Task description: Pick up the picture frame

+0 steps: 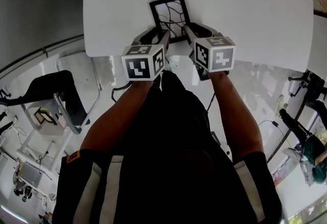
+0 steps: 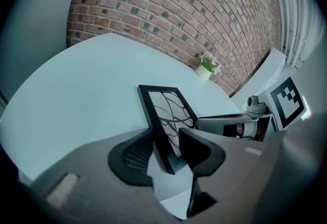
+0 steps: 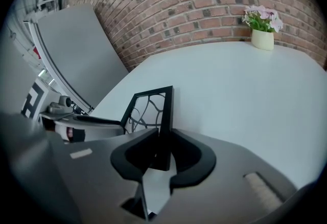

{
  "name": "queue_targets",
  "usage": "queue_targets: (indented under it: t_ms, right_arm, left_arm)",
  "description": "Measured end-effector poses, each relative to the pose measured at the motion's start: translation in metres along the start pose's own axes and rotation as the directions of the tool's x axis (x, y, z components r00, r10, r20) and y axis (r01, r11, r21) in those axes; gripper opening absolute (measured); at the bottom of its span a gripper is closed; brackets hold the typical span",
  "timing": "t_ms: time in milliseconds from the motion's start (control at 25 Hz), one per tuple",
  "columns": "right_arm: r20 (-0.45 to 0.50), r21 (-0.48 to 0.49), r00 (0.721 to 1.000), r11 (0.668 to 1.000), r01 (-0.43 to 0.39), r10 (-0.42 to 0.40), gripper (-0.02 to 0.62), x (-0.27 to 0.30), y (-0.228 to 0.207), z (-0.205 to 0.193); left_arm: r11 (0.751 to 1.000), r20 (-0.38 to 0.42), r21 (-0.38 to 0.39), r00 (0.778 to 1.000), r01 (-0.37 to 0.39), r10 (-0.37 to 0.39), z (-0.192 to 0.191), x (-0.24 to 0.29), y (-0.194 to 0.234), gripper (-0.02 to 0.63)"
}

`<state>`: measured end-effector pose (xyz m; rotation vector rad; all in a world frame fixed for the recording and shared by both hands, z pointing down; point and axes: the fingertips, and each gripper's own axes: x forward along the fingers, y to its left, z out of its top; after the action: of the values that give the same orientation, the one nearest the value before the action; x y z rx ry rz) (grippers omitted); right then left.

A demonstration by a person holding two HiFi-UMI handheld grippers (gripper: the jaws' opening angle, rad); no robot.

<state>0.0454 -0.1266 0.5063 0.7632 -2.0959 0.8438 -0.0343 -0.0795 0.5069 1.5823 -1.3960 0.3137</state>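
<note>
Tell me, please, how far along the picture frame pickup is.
Done: the left gripper and right gripper each have a side of the picture frame between their jaws. In hand: both appear clamped on it. Remaining: lifting it clear of the table.

White table [image 1: 255, 13] runs up to a brick wall [image 3: 194, 8], flower pot [image 3: 262, 39] beside it, glossy floor [image 1: 245, 97] below, dark chair [image 1: 56, 90] left.

Soft, even light brightens the white table [image 1: 255, 13] nearly to glare, the picture frame [image 3: 149, 108] throws only a faint shadow, and both gripper views bend toward dark, blurred corners.
</note>
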Motion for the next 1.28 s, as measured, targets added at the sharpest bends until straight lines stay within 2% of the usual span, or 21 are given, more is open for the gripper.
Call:
queue_targets:
  t_ms: [160,320,560,680,840,1000,1280]
  right_arm:
    - [-0.007,-0.007,1.000,1.000,0.005,-0.005,0.074,-0.003,0.004,-0.001]
    - [0.044,-0.012,0.999,1.000,-0.002,0.003,0.074,-0.017,0.016,0.011]
    - [0.165,-0.079,0.986,0.997,0.014,-0.001,0.075,-0.068,0.045,0.041]
    - [0.231,-0.103,0.973,0.994,0.029,-0.004,0.075,-0.100,0.062,0.051]
    - [0.296,-0.089,0.955,0.996,0.033,-0.006,0.074,-0.138,0.077,0.063]
    - [0.378,-0.093,0.926,0.995,0.029,0.008,0.074,-0.173,0.089,0.076]
    - [0.485,-0.111,0.875,0.993,0.041,0.018,0.074,-0.226,0.100,0.093]
  left_arm:
    - [1.000,0.014,-0.008,1.000,-0.025,0.025,0.001,-0.006,0.005,0.097]
    - [0.999,0.058,-0.002,0.998,-0.037,0.037,0.013,-0.021,0.002,0.092]
    - [0.997,0.142,0.078,0.990,-0.024,0.013,0.041,-0.065,-0.023,0.092]
    - [0.993,0.189,0.117,0.982,-0.025,0.002,0.052,-0.095,-0.039,0.092]
    - [0.986,0.261,0.164,0.965,-0.031,-0.013,0.069,-0.132,-0.062,0.091]
    - [0.974,0.340,0.224,0.940,-0.040,-0.040,0.087,-0.164,-0.085,0.089]
    - [0.964,0.418,0.262,0.906,-0.050,-0.067,0.107,-0.202,-0.122,0.087]
